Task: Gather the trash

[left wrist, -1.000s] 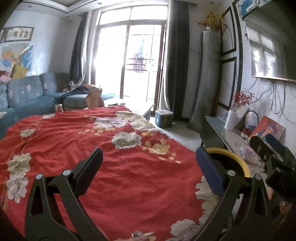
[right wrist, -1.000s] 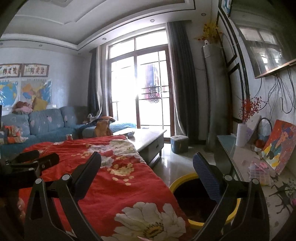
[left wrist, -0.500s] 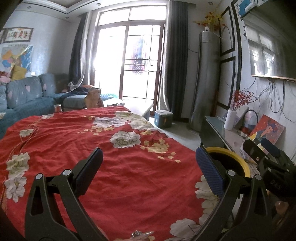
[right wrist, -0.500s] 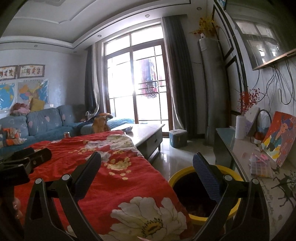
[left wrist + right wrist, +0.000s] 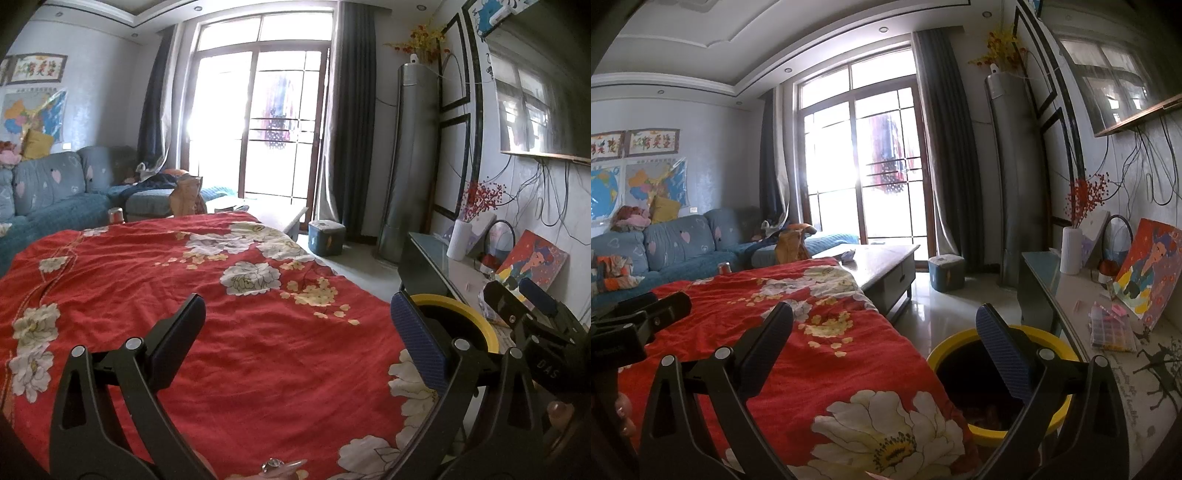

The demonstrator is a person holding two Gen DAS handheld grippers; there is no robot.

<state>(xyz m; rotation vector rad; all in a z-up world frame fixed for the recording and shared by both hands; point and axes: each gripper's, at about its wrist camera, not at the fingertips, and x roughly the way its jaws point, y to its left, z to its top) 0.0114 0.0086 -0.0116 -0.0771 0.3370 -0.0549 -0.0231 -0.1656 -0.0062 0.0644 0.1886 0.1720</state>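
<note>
Both claws [image 5: 297,332] [image 5: 884,332] agape, empty, above red cloth [image 5: 240,332] beside yellow bin [image 5: 1001,380].

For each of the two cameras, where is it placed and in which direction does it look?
Left wrist: on the left gripper, facing the window over the red cloth; open fingers and the right gripper show.
Right wrist: on the right gripper, above the yellow bin, facing the same window; open fingers and the left gripper show.
Shared: cloth, bin, sofa, window.
</note>
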